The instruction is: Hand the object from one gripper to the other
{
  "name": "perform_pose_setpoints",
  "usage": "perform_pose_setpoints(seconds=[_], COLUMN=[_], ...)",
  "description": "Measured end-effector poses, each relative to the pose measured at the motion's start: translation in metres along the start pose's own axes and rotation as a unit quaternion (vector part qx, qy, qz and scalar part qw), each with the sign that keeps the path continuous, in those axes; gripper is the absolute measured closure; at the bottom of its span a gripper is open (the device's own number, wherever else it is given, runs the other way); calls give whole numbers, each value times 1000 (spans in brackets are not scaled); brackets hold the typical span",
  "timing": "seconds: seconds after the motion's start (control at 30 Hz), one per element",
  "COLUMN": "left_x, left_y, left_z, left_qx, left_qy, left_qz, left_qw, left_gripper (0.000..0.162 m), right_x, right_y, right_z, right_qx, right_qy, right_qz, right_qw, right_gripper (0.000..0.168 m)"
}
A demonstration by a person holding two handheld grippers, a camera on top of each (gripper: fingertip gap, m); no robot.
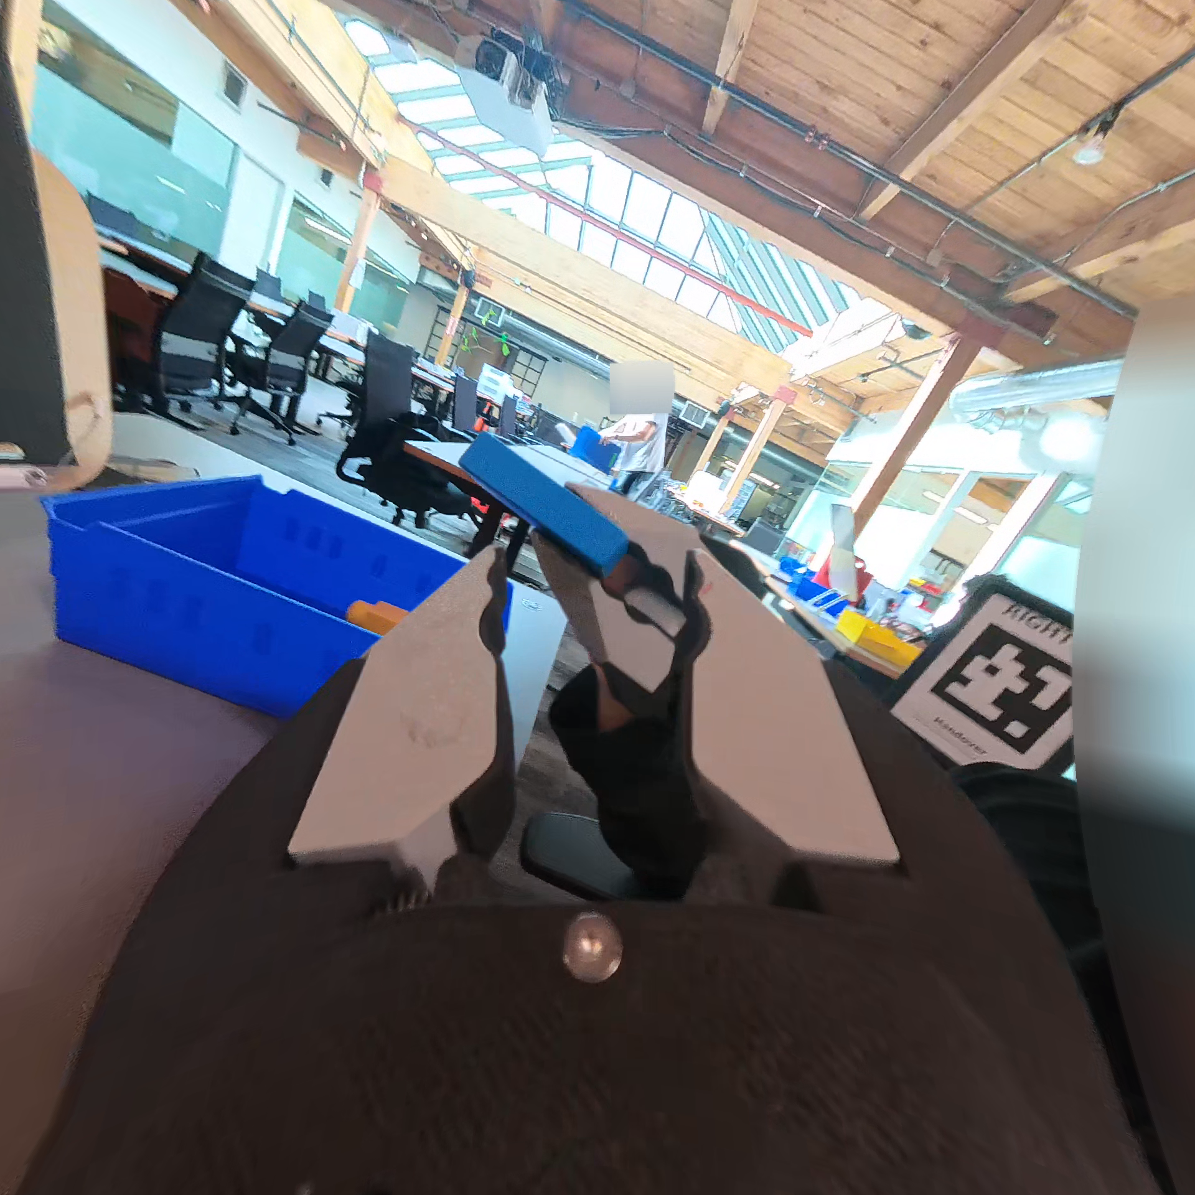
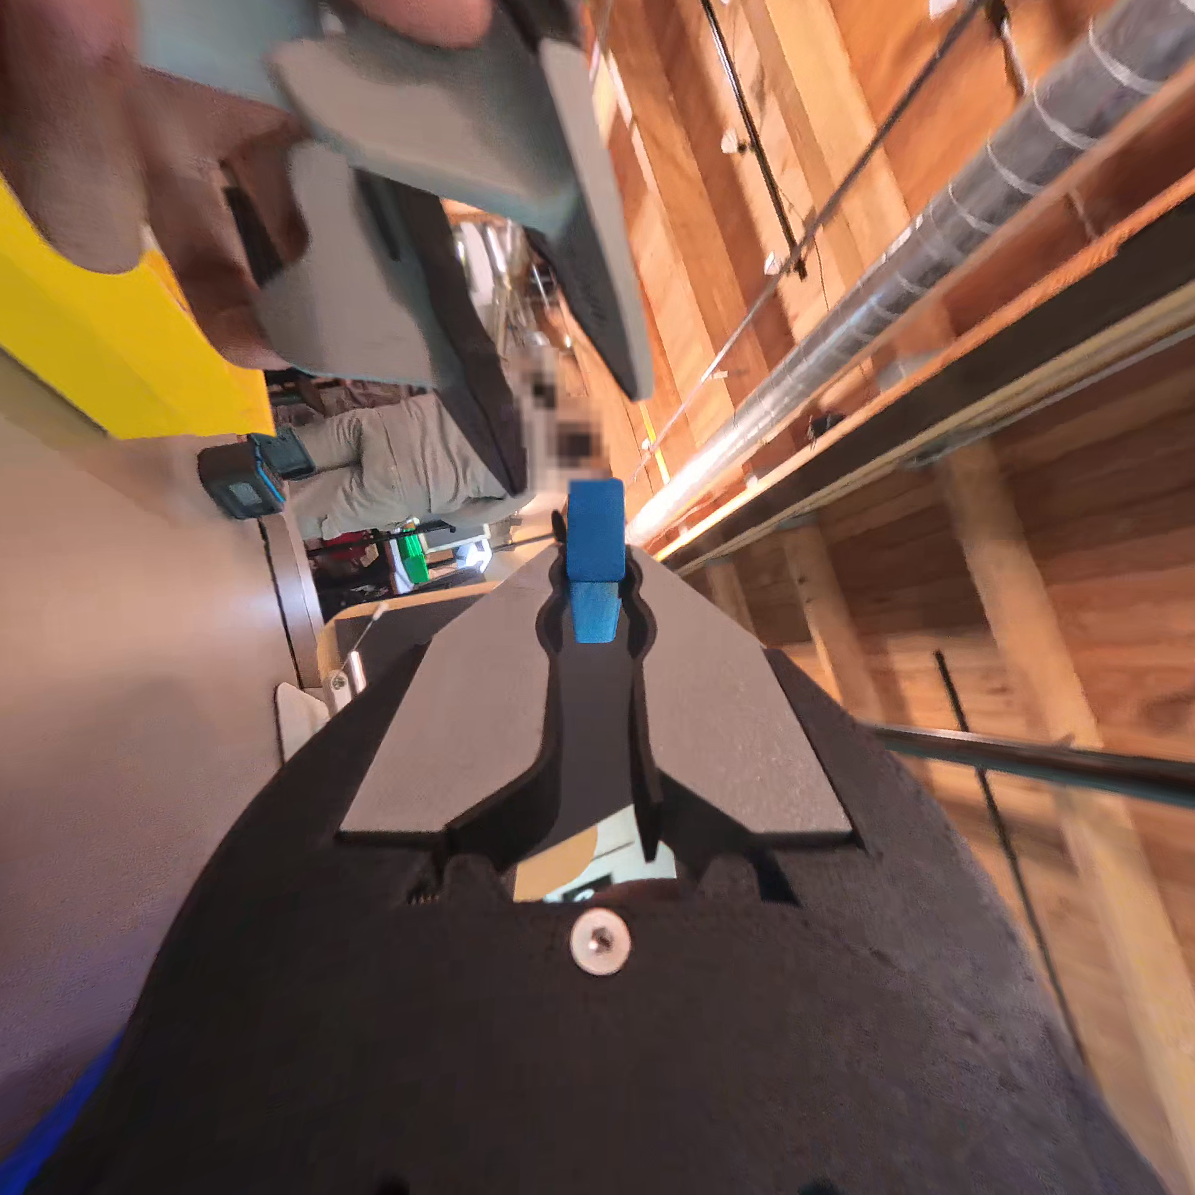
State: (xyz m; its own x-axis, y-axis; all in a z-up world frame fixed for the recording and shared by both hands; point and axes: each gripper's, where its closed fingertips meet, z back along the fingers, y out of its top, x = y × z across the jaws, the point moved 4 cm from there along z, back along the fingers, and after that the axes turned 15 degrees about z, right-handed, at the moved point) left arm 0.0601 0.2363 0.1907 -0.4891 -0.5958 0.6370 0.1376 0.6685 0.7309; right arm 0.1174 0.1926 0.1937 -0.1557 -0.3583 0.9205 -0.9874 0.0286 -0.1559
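Observation:
A flat blue block (image 1: 543, 511) is clamped at one end between the grey fingers of my right gripper (image 1: 582, 537), which comes up from below in the left wrist view. My left gripper (image 1: 595, 556) is open, its two grey fingers standing either side of the right gripper's fingers, just short of the block and not touching it. In the right wrist view my right gripper (image 2: 593, 559) is shut on the blue block (image 2: 595, 530), which sticks out past the tips. The left gripper (image 2: 575, 433) shows blurred at upper left, open, held by a hand.
A blue bin (image 1: 194, 582) with an orange piece (image 1: 378, 614) in it stands on the table (image 1: 97, 743) at left. A black-and-white marker card (image 1: 983, 679) is at right. A yellow object (image 2: 97, 336) is at left. Office chairs, desks and a person are far behind. The grippers are tip to tip, or close to it. My left tips are roughly 30 cm from the yellow object (image 2: 97, 336).

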Motion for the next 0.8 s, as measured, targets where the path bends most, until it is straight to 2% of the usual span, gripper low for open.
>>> perform_pose_setpoints(seconds=[0.13, 0.37, 0.5, 0.67, 0.8], left_x=[-5, -5, -11, -17, -18], left_y=[-4, -12, -12, -13, -13], left_z=[-5, -11, -12, -13, -14], left_qx=[-14, -21, -13, -21, -32], left_qy=[-34, -26, -16, -32, -40], left_qz=[68, 61, 62, 71, 68], left_qw=[997, 998, 998, 997, 996], left_gripper=[108, 111, 131, 132, 133], right_x=[-4, -13, -13, -15, -15], right_y=[3, 8, 14, 12, 8], right_z=[0, 1, 3, 3, 4], right_qx=[5, 24, 39, 39, 46], right_qy=[-32, -21, -32, -26, -28], right_qz=[74, 112, 123, 116, 35], right_qw=[997, 993, 991, 992, 998], right_gripper=[155, 155, 156, 154, 149])
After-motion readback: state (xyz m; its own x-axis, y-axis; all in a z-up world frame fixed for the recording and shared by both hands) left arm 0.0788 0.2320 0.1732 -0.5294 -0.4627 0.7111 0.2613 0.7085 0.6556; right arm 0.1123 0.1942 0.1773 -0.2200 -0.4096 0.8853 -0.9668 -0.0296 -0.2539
